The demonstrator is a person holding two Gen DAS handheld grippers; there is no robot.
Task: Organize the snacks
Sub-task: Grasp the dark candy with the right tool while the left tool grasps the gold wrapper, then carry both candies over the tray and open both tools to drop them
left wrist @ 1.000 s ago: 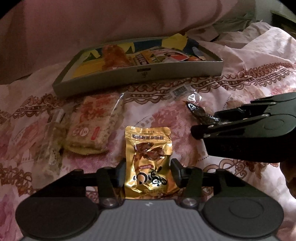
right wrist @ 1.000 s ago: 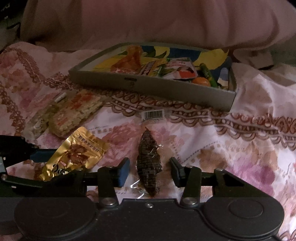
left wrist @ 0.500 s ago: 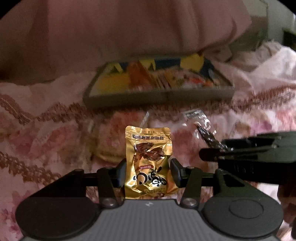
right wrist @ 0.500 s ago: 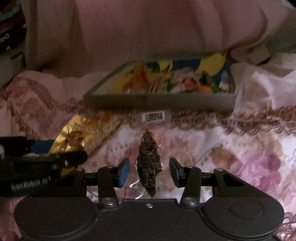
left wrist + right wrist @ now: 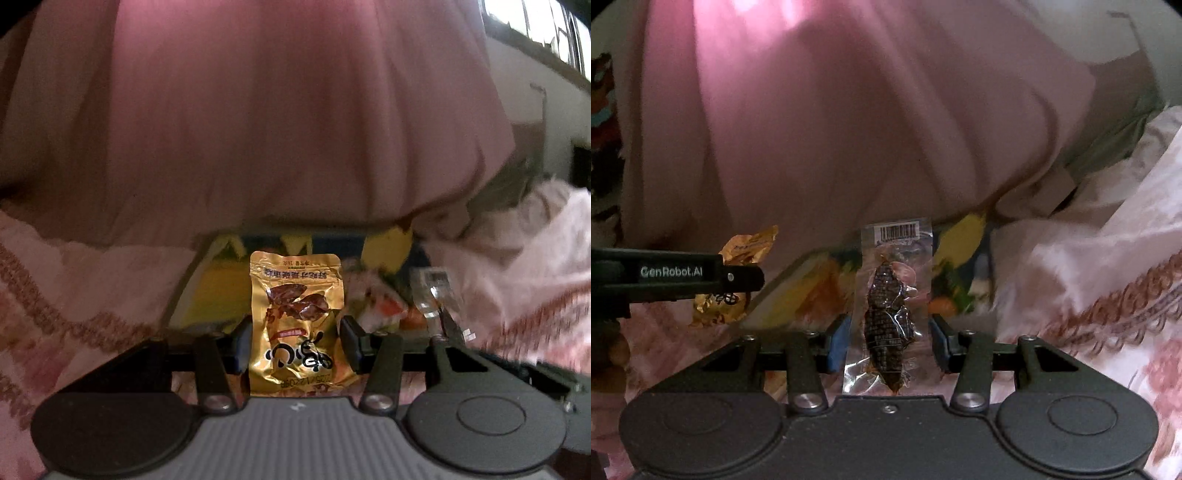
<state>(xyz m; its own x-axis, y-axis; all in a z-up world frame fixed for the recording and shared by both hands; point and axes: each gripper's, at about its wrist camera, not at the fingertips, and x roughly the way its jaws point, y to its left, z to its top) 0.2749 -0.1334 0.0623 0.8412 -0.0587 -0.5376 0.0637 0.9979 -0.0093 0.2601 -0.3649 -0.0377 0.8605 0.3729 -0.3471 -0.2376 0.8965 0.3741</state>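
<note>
Crinkled gold foil snack pouch (image 5: 295, 321) with upside-down print held between left gripper (image 5: 295, 345) fingers, clear barcoded packet (image 5: 890, 314) of dark dried snack gripped by right gripper (image 5: 888, 343) fingers, colourful snack box (image 5: 820, 288) seen behind

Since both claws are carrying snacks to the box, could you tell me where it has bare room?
The clearest free patch is the yellow floor at the box's left end, bordered by its left wall and the gold pouch in view. Right of the pouch, mixed wrappers crowd it. The far edge is hidden.
</note>
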